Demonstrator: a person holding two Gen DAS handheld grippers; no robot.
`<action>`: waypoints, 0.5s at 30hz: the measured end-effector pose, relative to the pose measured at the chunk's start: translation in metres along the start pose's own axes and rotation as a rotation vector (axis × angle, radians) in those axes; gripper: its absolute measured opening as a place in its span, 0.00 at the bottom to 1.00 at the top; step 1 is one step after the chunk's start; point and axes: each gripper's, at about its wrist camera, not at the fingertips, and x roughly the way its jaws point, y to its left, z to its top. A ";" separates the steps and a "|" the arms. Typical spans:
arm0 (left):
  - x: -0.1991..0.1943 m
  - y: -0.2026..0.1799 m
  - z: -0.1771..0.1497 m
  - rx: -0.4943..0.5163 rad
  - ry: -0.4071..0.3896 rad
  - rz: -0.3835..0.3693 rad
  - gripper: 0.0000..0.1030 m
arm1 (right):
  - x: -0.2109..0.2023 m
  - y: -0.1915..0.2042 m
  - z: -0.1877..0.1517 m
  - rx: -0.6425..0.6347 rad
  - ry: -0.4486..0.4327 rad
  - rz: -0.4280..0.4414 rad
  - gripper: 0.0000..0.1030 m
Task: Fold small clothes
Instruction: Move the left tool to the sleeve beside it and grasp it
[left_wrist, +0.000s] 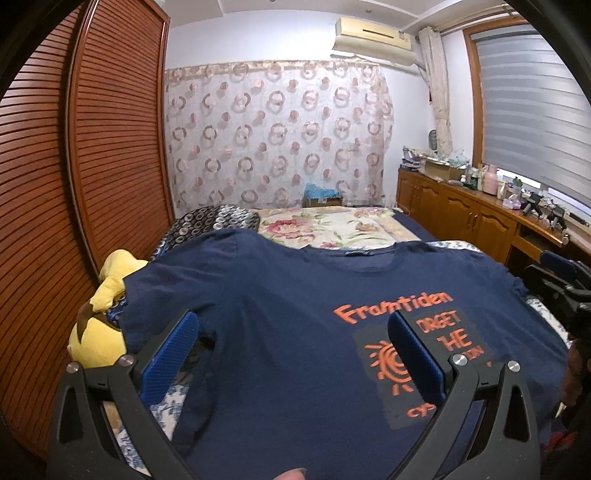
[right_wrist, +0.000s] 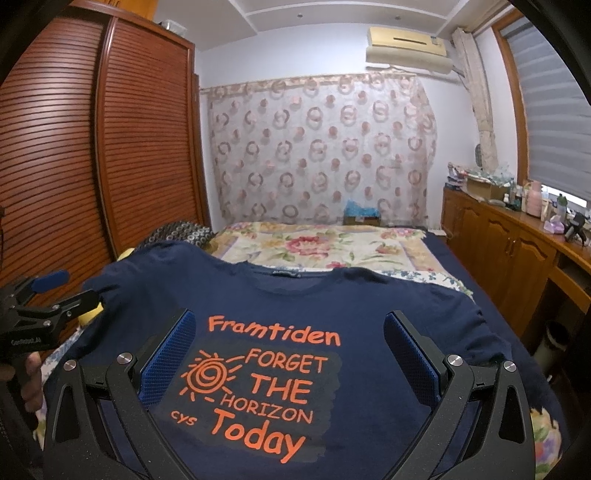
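— T-shirt (right_wrist: 295, 306), where does it lie?

— Flat on the bed (right_wrist: 436, 254), front side up, neckline toward the far end and the hem toward the near edge. It is navy, with orange print on the chest: "Framtiden", a spiral sun, "FORGET THE HORIZON Today".

— And the sleeves?

— Both spread outward. The left sleeve reaches toward a yellow plush toy (left_wrist: 99, 332) at the left edge of the bed; the right one lies on the dark blue sheet.

— The right gripper (right_wrist: 290, 343)?

— Held above the print, its blue-padded fingers (right_wrist: 168, 360) spread wide, nothing between them (the whole slogan shows in the gap). Whether the tips touch the cloth I cannot tell.

— The left gripper (left_wrist: 291, 347)?

— Also spread wide and empty, over the left half of the shirt, with the left sleeve seam just beside its left finger. In the right wrist view it shows at the far left edge, in a person's hand (right_wrist: 31, 373).

— What else is on the bed?

— A floral quilt (right_wrist: 314, 247) beyond the neckline and a dark circle-patterned pillow (left_wrist: 218, 218) at the far left.

— And around it?

— A louvred wooden wardrobe (left_wrist: 110, 147) on the left, a curtain (left_wrist: 277, 133) with ring patterns on the far wall, and a cluttered wooden cabinet (right_wrist: 517, 243) along the right under the window blind.
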 end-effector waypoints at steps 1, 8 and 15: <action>0.000 0.003 0.000 -0.001 0.004 0.001 1.00 | 0.002 0.001 -0.001 -0.001 0.003 0.005 1.00; 0.015 0.034 -0.011 -0.017 0.038 0.016 1.00 | 0.015 0.009 -0.001 -0.029 0.027 0.033 1.00; 0.023 0.069 -0.017 -0.031 0.054 0.039 1.00 | 0.032 0.024 -0.001 -0.063 0.053 0.073 1.00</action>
